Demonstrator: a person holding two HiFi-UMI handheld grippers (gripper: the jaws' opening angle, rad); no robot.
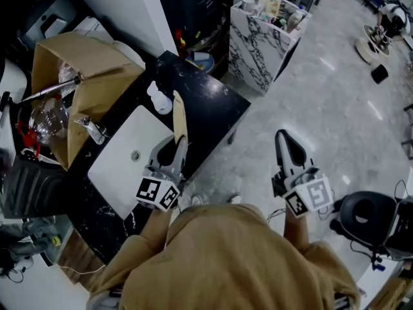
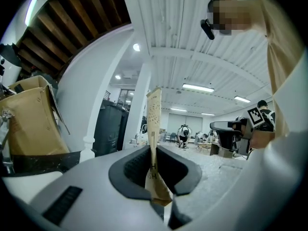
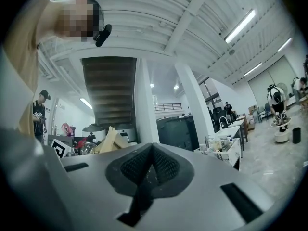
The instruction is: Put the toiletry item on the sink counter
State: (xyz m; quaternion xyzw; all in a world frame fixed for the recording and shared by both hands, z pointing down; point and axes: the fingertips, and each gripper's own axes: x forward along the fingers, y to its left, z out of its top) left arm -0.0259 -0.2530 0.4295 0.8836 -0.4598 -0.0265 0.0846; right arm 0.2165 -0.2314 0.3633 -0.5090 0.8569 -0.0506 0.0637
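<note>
A flat tan paper packet (image 1: pixel 179 113), the toiletry item, stands on edge in my left gripper (image 1: pixel 179 144), which is shut on its lower end. It hangs over the black marble counter (image 1: pixel 213 102), just right of the white sink basin (image 1: pixel 122 166). In the left gripper view the packet (image 2: pixel 153 124) rises straight up from between the pinched jaws of the left gripper (image 2: pixel 154 153). My right gripper (image 1: pixel 282 136) is off to the right over the floor, away from the counter; its jaws are shut with nothing between them (image 3: pixel 151 153).
A white pump bottle (image 1: pixel 159 99) stands on the counter behind the basin, with a faucet (image 1: pixel 91 129) at the basin's left. A large cardboard box (image 1: pixel 84 70) sits at the left. A marble-patterned cart (image 1: pixel 264 37) of bottles stands beyond. A black stool (image 1: pixel 366 213) is at right.
</note>
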